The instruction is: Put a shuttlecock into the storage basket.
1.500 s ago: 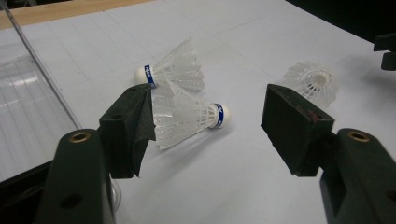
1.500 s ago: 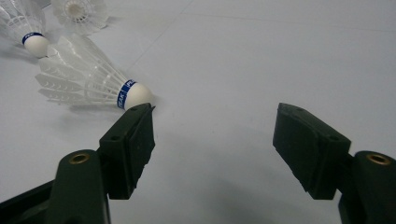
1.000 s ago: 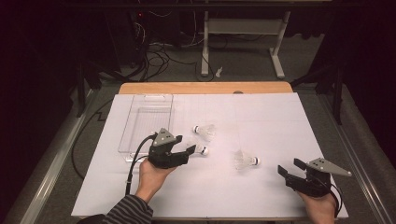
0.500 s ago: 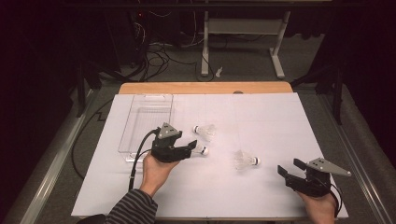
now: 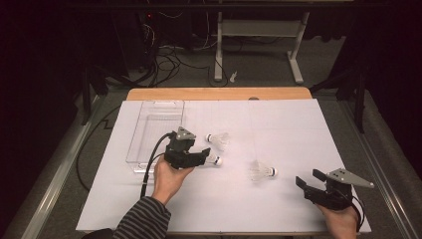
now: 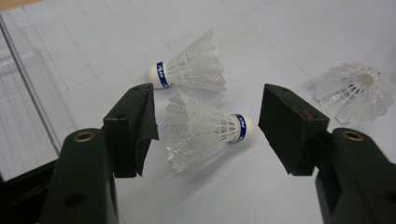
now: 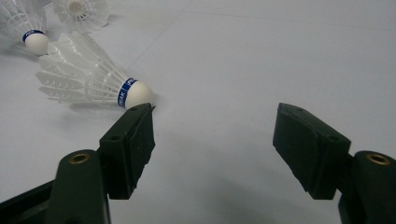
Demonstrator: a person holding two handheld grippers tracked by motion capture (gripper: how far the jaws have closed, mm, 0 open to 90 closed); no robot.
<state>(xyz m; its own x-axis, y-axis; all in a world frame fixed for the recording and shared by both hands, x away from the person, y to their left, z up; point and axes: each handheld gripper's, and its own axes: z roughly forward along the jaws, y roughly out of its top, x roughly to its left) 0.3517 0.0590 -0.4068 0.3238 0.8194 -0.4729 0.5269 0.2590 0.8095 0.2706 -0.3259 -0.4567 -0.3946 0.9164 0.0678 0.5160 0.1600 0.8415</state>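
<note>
While the right tongs (image 5: 309, 180) rest spread near the bench's (image 5: 298, 129) right front corner, the left tongs (image 6: 205, 128) straddle a shuttlecock (image 6: 208, 130), spread.

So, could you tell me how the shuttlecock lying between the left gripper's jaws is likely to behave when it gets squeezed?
The shuttlecock is probably very light, being mostly an open white skirt. That thin skirt looks likely to flex or deform under a hard squeeze, while the rounded cork tip seems firmer. Lying on its side on the smooth white table, it may roll or skid if the open left gripper nudges it.
</note>
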